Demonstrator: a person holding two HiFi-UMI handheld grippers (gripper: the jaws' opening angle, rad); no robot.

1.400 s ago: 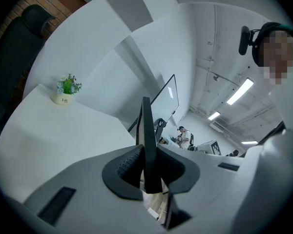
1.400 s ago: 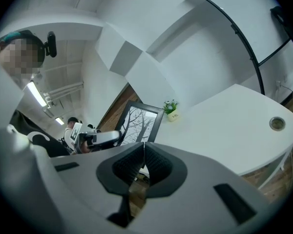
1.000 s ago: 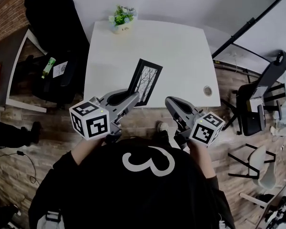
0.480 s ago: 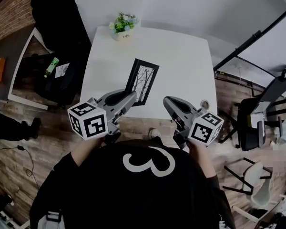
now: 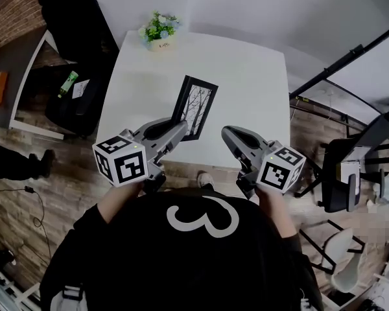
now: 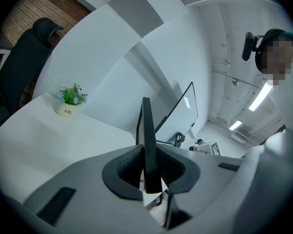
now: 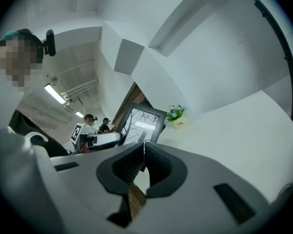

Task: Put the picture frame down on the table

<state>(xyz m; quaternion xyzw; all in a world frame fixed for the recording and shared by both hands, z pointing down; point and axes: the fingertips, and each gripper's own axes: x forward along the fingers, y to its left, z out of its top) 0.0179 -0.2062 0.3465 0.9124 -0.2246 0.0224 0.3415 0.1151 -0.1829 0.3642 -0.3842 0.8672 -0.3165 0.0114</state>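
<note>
A black picture frame (image 5: 196, 106) with a bare-tree print is held upright over the front part of the white table (image 5: 246, 76). My left gripper (image 5: 179, 127) is shut on its lower edge. In the left gripper view the frame (image 6: 146, 126) shows edge-on, pinched between the jaws of the left gripper (image 6: 149, 172). I cannot tell whether it touches the tabletop. My right gripper (image 5: 228, 135) hovers near the table's front edge, to the right of the frame, shut with nothing in it. The right gripper view shows its jaws closed together at the right gripper (image 7: 143, 152), with the frame (image 7: 144, 123) ahead.
A small potted plant (image 5: 158, 31) stands at the table's far left corner. A black office chair (image 5: 71, 18) and a low surface with a green bottle (image 5: 68, 83) are to the left. A black pole (image 5: 337, 67) and a chair (image 5: 350, 167) are to the right.
The person and both grippers have moved a little further in over the table's front edge. The left gripper still holds the frame; the right stays shut and empty.
</note>
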